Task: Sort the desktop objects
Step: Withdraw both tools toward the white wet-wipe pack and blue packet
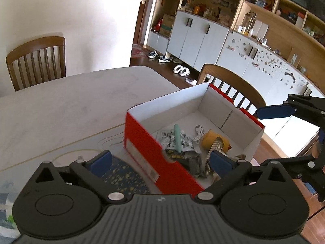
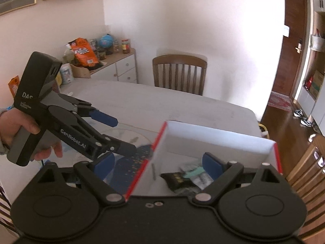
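A red shoebox (image 1: 146,152) with a white inside stands open on the pale table (image 1: 61,105). In it lie a mint green pen-like item (image 1: 177,138), a white cable (image 1: 198,134), a yellow soft item (image 1: 215,142), printed papers and a dark packet (image 2: 178,180). My left gripper (image 1: 160,161) is open, its blue pads straddling the box's near red wall and holding nothing. My right gripper (image 2: 159,162) is open and empty too, its pads on either side of the box's (image 2: 213,138) left wall. Each gripper shows in the other's view: the right (image 1: 268,138), and the left (image 2: 125,135) held by a hand.
A dark blue speckled mat (image 1: 121,174) lies on the table beside the box. Wooden chairs stand at the far side (image 1: 36,61) and right behind the box (image 1: 229,85). A low cabinet (image 2: 121,69) with snacks and jars stands past the table's far left corner.
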`<state>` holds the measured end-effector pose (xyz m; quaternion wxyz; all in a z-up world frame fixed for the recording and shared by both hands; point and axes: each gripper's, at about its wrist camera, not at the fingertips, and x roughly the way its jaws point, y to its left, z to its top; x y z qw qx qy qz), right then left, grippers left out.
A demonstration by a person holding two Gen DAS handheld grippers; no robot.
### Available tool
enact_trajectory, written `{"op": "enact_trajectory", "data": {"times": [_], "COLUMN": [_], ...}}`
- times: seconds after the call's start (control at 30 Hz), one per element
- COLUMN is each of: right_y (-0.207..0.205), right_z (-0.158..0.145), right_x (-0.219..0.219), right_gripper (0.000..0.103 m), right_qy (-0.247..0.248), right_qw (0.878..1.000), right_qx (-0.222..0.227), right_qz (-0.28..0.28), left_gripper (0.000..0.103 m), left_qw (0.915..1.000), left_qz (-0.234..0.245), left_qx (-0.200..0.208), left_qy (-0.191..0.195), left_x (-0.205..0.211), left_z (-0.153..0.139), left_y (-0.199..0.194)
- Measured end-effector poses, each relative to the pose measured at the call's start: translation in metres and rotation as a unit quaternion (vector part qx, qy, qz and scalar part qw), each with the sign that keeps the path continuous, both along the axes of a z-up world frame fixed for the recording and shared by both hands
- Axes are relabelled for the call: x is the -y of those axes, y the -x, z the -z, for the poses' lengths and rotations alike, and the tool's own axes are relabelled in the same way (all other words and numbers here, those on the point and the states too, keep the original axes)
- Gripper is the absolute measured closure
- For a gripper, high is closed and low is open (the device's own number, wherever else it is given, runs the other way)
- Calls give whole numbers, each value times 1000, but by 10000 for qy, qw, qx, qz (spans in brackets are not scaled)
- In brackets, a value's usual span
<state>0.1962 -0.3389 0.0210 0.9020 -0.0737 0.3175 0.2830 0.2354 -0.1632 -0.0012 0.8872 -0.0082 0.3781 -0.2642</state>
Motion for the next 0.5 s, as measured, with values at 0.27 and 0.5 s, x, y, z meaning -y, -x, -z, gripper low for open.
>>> {"op": "enact_trajectory", "data": {"times": [0.27,0.5], "right_y": [21,44], "right_z": [1,6], "right_x": [-49,-95], "right_gripper": [9,9], "right_qy": [11,32], "right_qw": [9997,9987], "right_qx": [-14,-42], "right_qz": [-263,-501], "left_gripper": [0,0], "left_qw": [9995,9987], "left_qz": [-171,-442], "left_qx": [283,241], "left_qy": [-10,-6], "left_x": [-58,-111], "left_z": [-8,-14], "left_y": [24,46]}}
